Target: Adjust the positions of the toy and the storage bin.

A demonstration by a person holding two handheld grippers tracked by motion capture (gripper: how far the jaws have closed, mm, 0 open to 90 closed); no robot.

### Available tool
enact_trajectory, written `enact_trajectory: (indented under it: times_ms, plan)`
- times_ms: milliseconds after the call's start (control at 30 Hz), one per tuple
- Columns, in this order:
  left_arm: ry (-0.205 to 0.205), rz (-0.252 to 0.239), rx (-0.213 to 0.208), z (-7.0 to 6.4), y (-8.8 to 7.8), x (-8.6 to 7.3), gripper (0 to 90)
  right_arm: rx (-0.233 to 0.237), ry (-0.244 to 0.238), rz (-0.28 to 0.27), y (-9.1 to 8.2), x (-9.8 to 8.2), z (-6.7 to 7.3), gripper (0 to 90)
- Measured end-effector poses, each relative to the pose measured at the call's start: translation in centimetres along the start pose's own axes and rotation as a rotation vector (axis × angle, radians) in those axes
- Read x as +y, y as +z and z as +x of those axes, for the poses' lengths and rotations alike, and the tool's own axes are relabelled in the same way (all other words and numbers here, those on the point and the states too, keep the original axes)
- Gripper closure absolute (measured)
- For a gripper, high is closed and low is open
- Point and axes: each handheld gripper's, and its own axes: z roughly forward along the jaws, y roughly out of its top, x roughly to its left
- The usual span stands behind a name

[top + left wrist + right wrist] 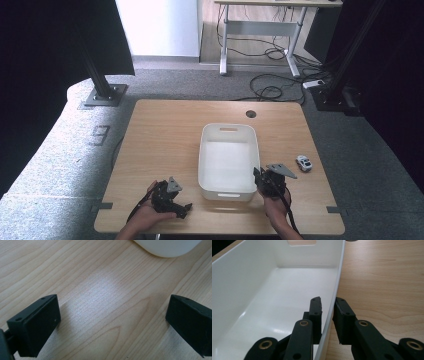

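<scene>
R gripper (327, 305) is clamped on the right-hand wall of the white bin (287, 287): in the right gripper view one jaw sits inside the bin, the other outside, w/ the thin wall pinched between the pads, near the bin's near-right corner. Jaws nearly together, only the wall between them. In the high view the R gripper (259, 176) sits at that same corner, the person's right hand (274, 205) behind it, cable trailing back to the table's front edge, grey three-cornered plate on top.

L gripper (112, 317) is open wide, nothing between the jaws; the left gripper view looks down on bare wood, jaws low over the table, w/ a rounded corner of the bin at the top edge, apart from the jaws. High view puts the L gripper (184, 206) near the front edge, left of the bin, held in the left hand (150, 212), jaws pointing toward the bin's near-left corner but not touching it.

Bin stands upright about mid-table, long axis running away from the person, handle slot in each short end, inside empty. Table (165, 135) is light wood w/ a round cable hole at the far side.

Small white toy car (303, 163) lies on the table right of the bin, just beyond the R gripper, apart from both.
</scene>
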Motion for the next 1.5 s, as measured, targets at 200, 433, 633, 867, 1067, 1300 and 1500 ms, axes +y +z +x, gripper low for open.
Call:
enact_trajectory:
  times_ms: [200, 433, 633, 867, 1067, 1300, 1500]
  plan:
    - [0.001, -0.001, -0.001, 0.0, 0.0, 0.0, 0.0, 0.007, 0.005, 0.002, 0.2, 0.1, 0.2, 76.8]
    - [0.001, 0.001, -0.001, 0.0, 0.0, 0.0, 0.0, 0.009, 0.005, -0.001, 0.3, 0.0, 0.4, 76.4]
    - [0.001, 0.001, -0.001, 0.0, 0.0, 0.0, 0.0, 0.01, 0.005, -0.006, 0.3, -0.1, 0.5, 76.0]
    - [-0.001, 0.001, 0.0, 0.0, 0.0, 0.0, 0.0, 0.03, -0.004, -0.019, 0.4, -0.2, 0.3, 61.5]
    - [-0.002, 0.002, 0.002, 0.0, 0.0, 0.0, 0.0, 0.094, -0.006, -0.134, -0.5, 0.2, -0.9, 43.7]
    - [-0.005, 0.003, 0.004, -0.1, 0.0, 0.0, 0.0, 0.099, -0.026, -0.138, -1.1, 0.4, -2.8, 38.9]
    - [-0.005, 0.001, 0.004, -0.1, 0.0, 0.0, 0.0, 0.109, -0.084, -0.077, -1.2, 0.5, -4.9, 33.0]
